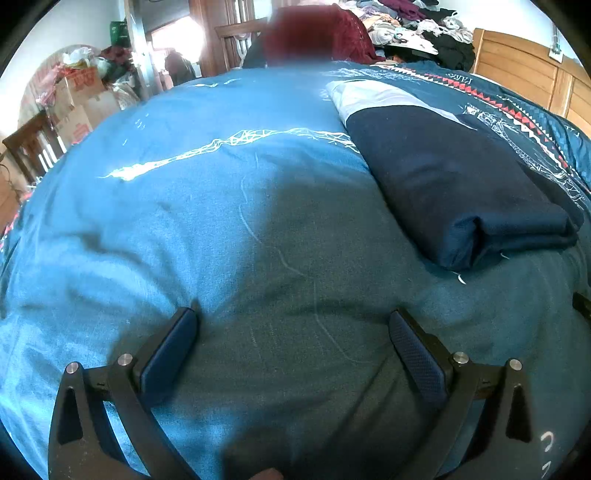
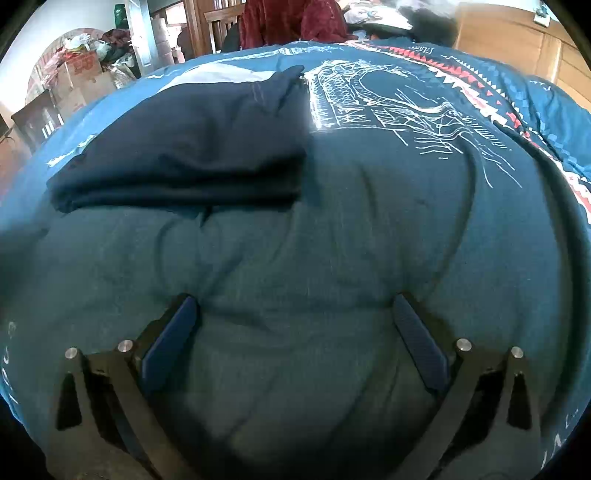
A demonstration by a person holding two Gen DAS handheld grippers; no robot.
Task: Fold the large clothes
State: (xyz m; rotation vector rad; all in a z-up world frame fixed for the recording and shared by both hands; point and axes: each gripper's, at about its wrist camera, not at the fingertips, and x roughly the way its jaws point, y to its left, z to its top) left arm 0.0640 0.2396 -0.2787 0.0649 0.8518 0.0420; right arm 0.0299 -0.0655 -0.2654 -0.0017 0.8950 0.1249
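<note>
A dark navy garment (image 1: 458,177) lies folded into a thick rectangle on the blue bedspread (image 1: 207,206), right of centre in the left wrist view. The same folded garment (image 2: 192,147) shows upper left in the right wrist view. A pale grey-white panel (image 1: 373,96) shows at its far end. My left gripper (image 1: 293,319) is open, low over bare bedspread, left of and nearer than the garment. My right gripper (image 2: 295,306) is also open, hovering just above the bedspread (image 2: 332,240) on the near side of the garment. Neither holds anything.
A person in a dark red top (image 1: 317,33) stands beyond the bed's far edge. A heap of loose clothes (image 1: 417,29) lies far right by a wooden headboard (image 1: 524,74). Cardboard boxes (image 1: 79,107) and a wooden chair (image 1: 33,147) stand left of the bed.
</note>
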